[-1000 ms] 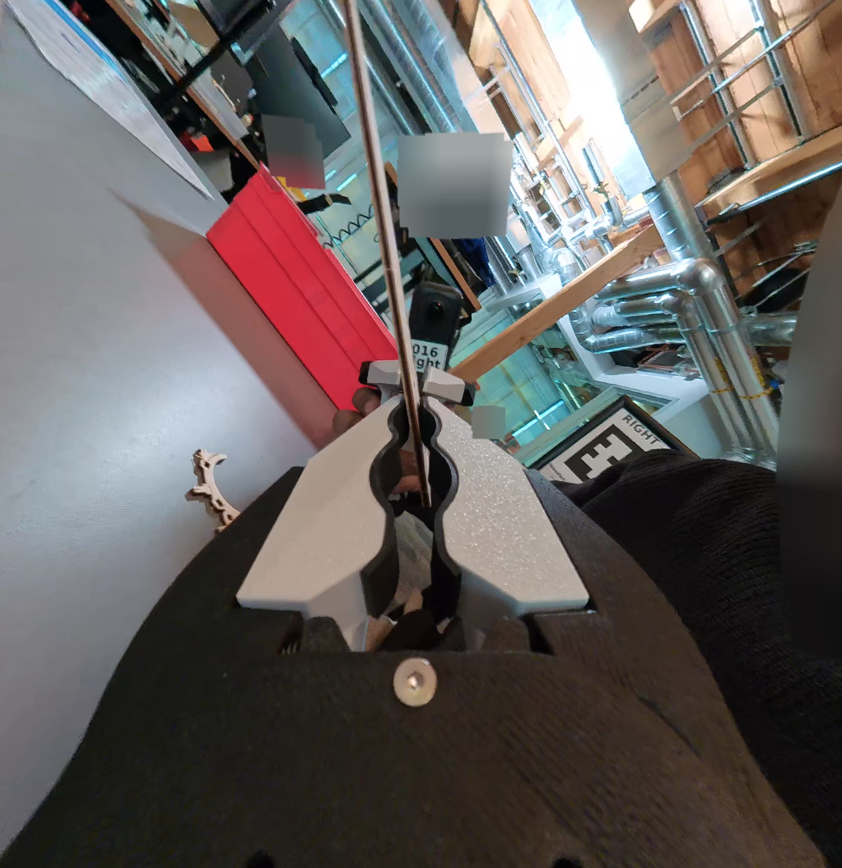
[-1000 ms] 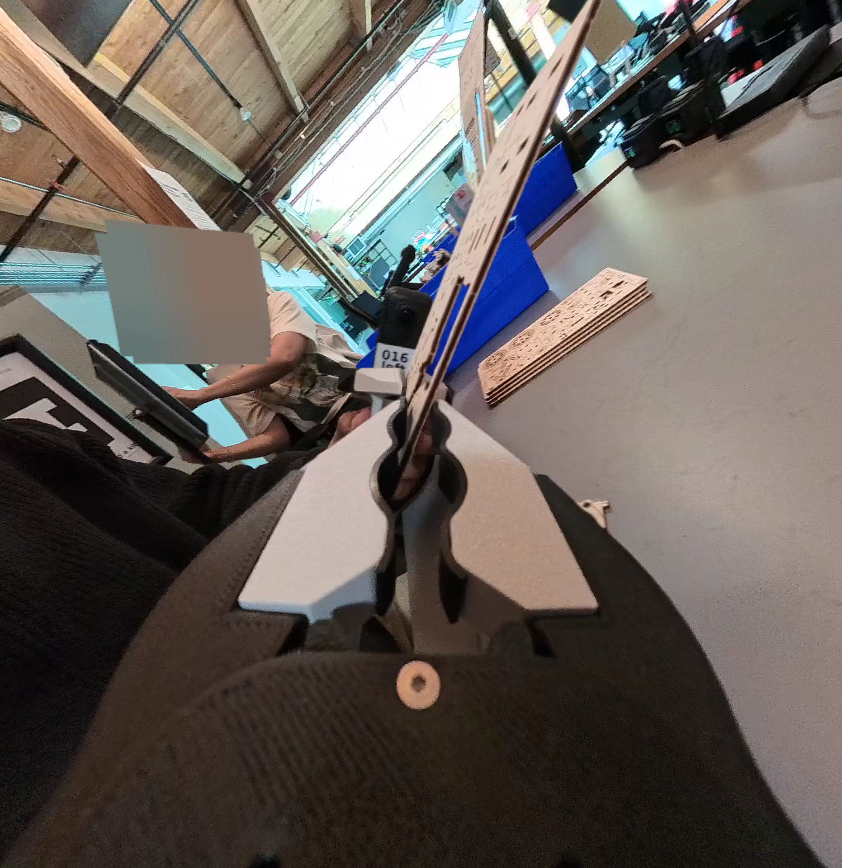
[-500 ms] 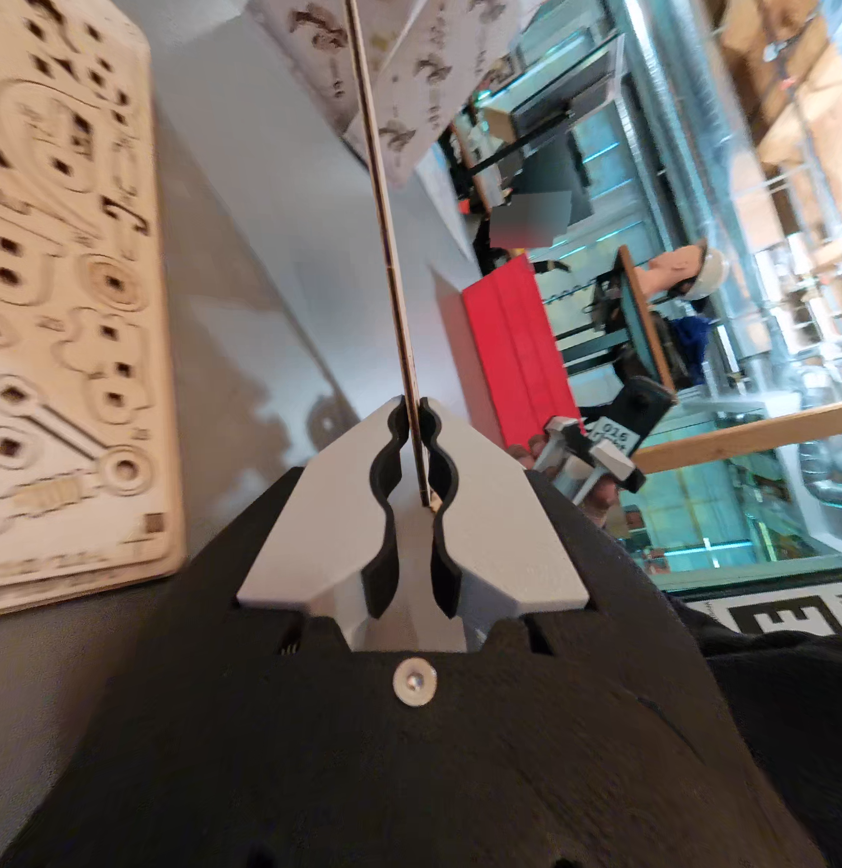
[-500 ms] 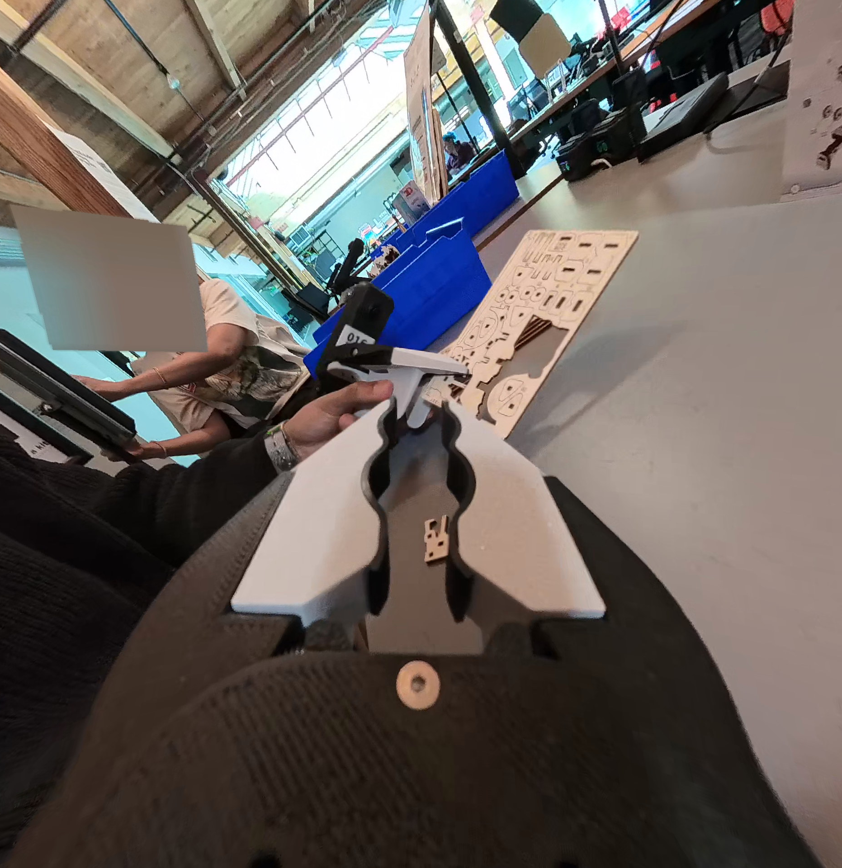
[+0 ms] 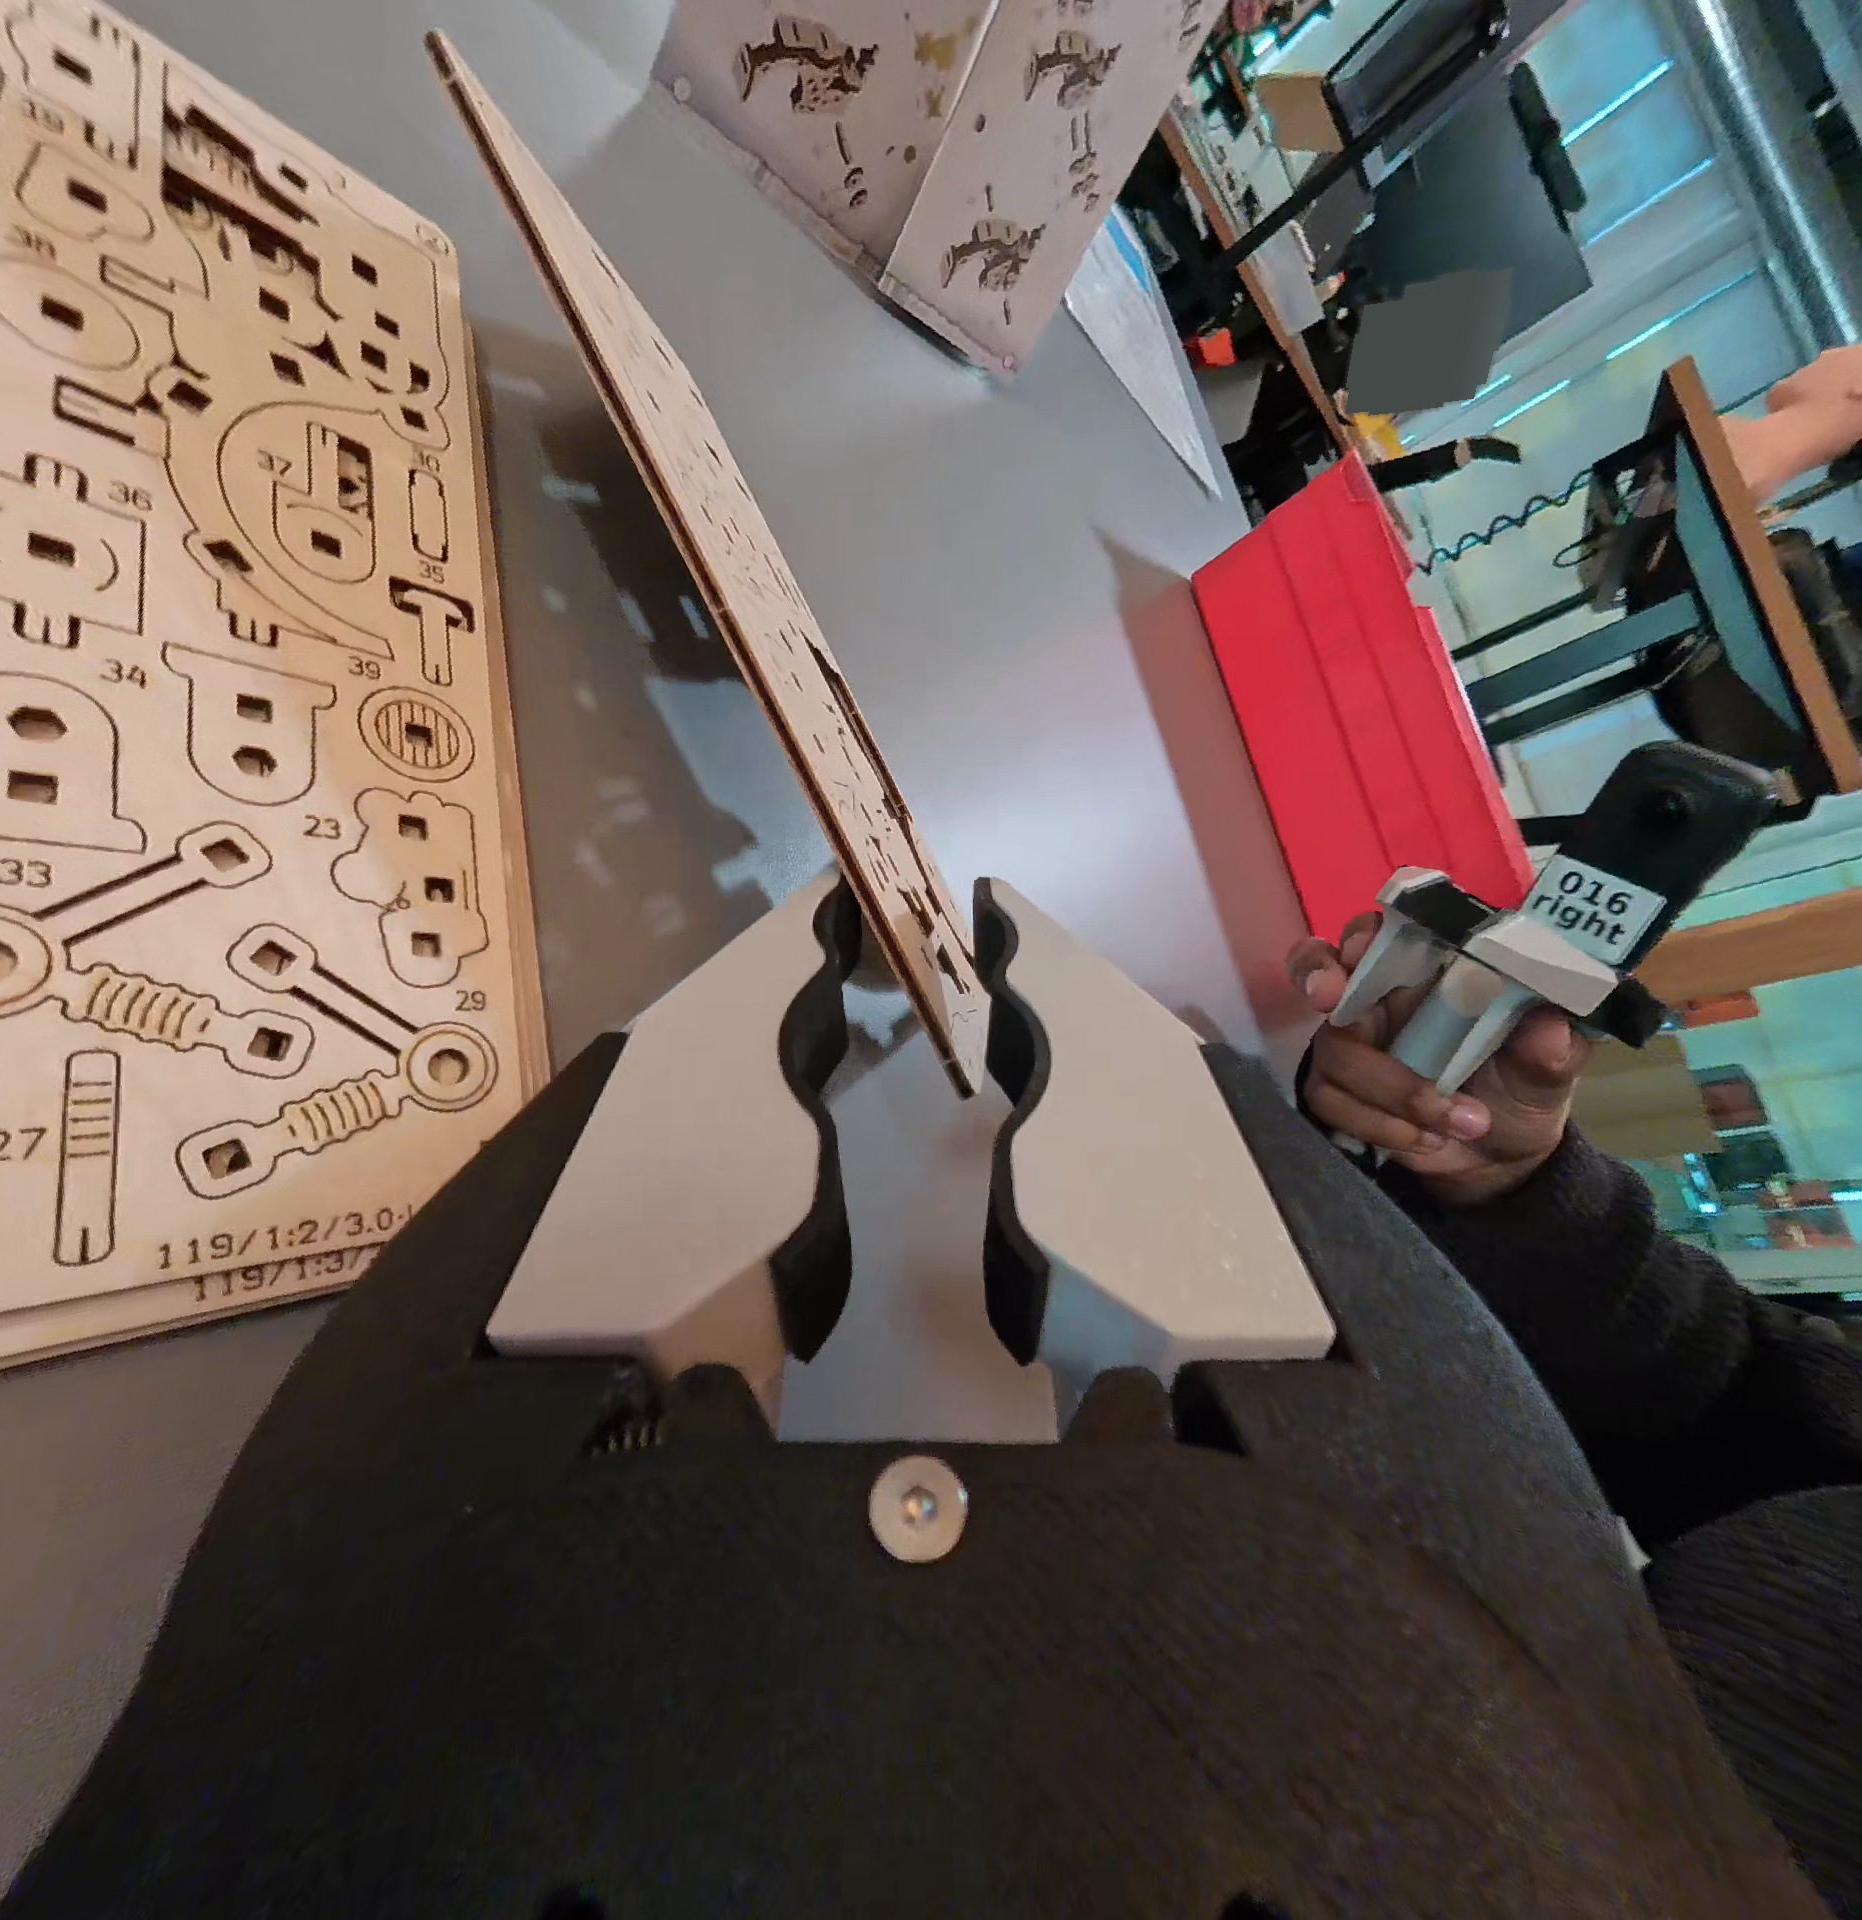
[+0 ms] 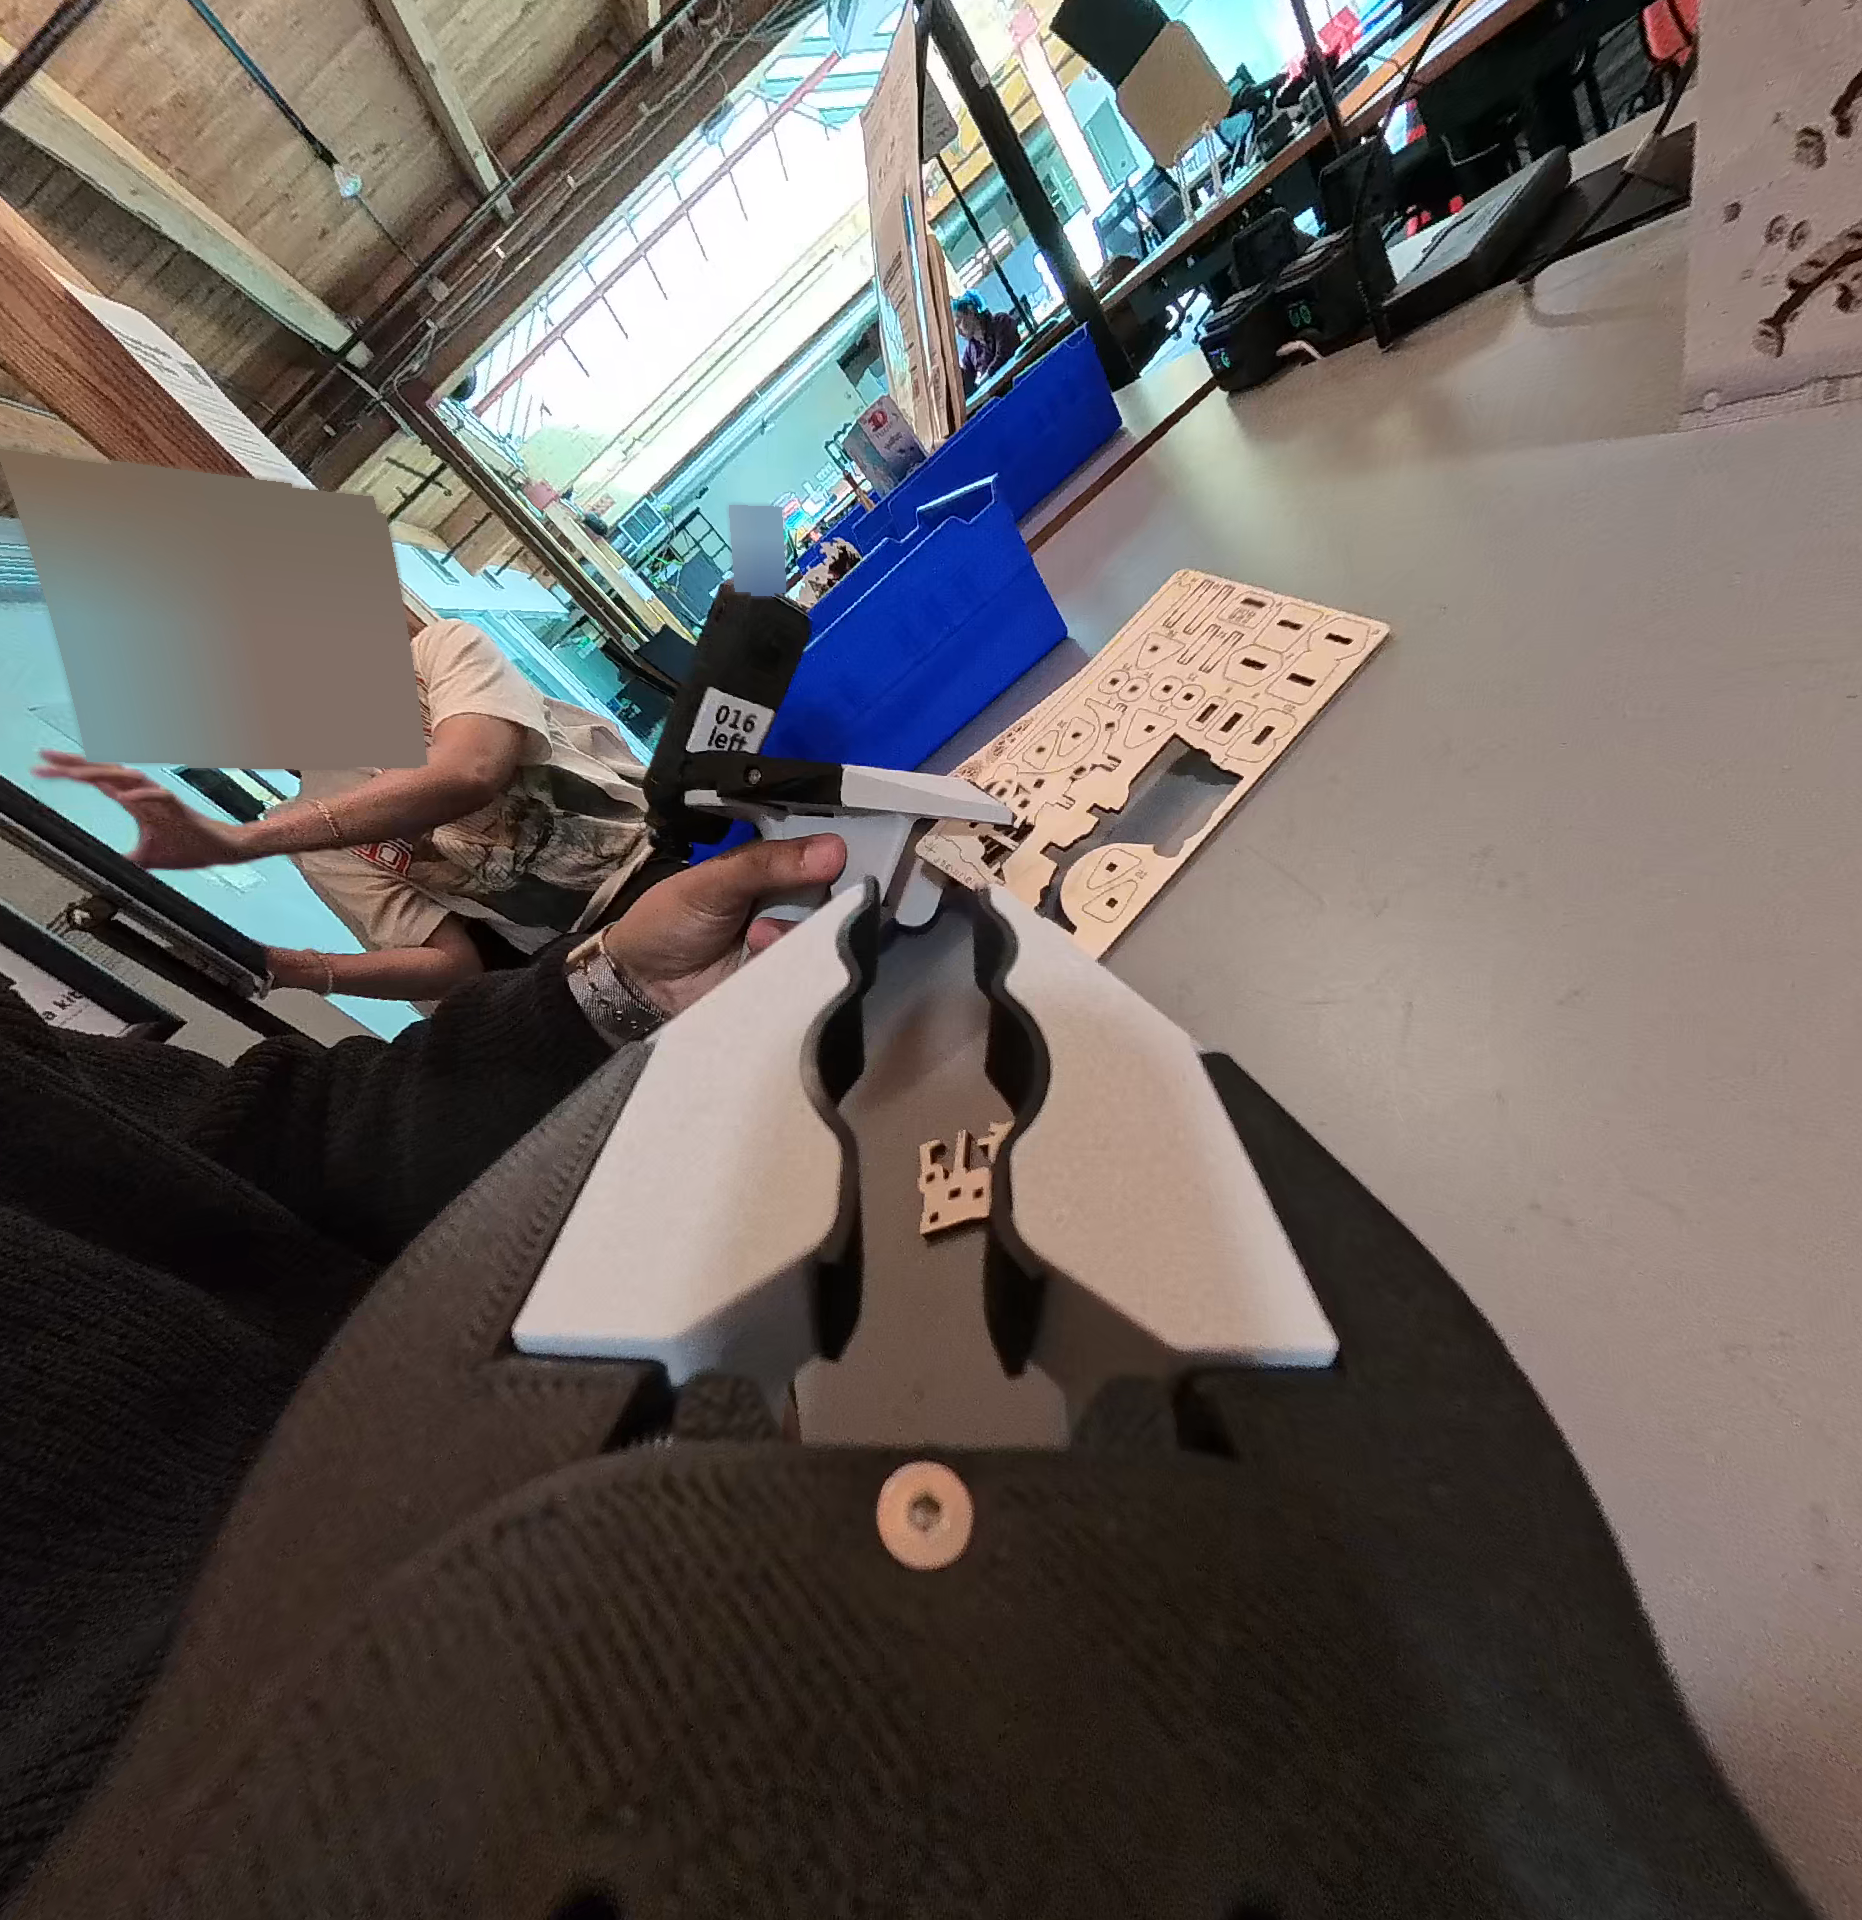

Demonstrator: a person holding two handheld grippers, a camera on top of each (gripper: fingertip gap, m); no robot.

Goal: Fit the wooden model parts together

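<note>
Both claws spread — left claw (image 5: 911, 1013) released sheet (image 5: 740, 582)

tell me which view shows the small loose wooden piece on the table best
The right wrist view: the small wooden piece lies flat on the grey table, seen between the open right gripper fingers. The left wrist view does not show it.

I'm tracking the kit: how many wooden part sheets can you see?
3 at least: a tilted sheet between the open fingers of the left gripper, a top sheet lying flat beside it, and a lower sheet edge beneath that. More may be hidden underneath.
</note>
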